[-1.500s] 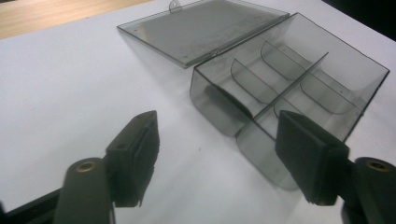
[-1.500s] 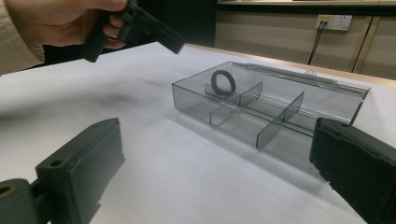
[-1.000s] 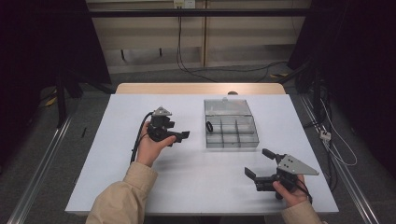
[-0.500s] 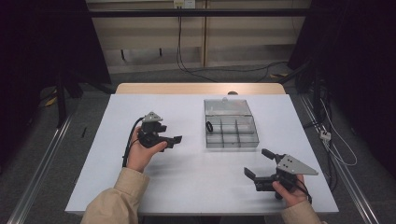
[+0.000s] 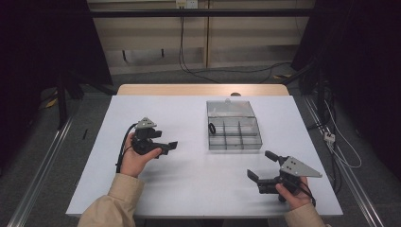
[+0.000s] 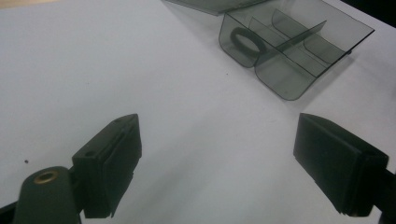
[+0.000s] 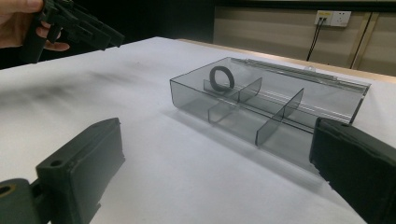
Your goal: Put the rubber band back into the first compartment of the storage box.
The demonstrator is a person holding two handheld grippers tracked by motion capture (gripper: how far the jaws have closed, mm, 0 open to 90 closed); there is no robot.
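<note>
The left gripper (image 5: 165, 147) stood with its jaws spread wide and nothing between them; in the left gripper view the two black pads framed bare white surface (image 6: 93, 70), touching nothing. In the high view it sat left of centre in the frame, its jaws pointing toward the right of the picture, at the clear box (image 5: 234, 132). The left hand (image 5: 137, 158) wrapped the grip from below, and a tan sleeve (image 5: 116, 203) ran down to the bottom edge of the frame.

The right gripper (image 5: 264, 166) was likewise wide open and empty, held low over the surface in the lower right of the high view, its jaws pointing toward the left of the frame. The right hand (image 5: 293, 194) gripped it from beneath, at the bottom edge.

The clear box lay open right of centre, its lid folded back toward the far edge of the surface, well apart from both grippers. A dark ring (image 7: 222, 78) leaned in a compartment at the box's left end, as the high view showed it; the other compartments looked empty.
</note>
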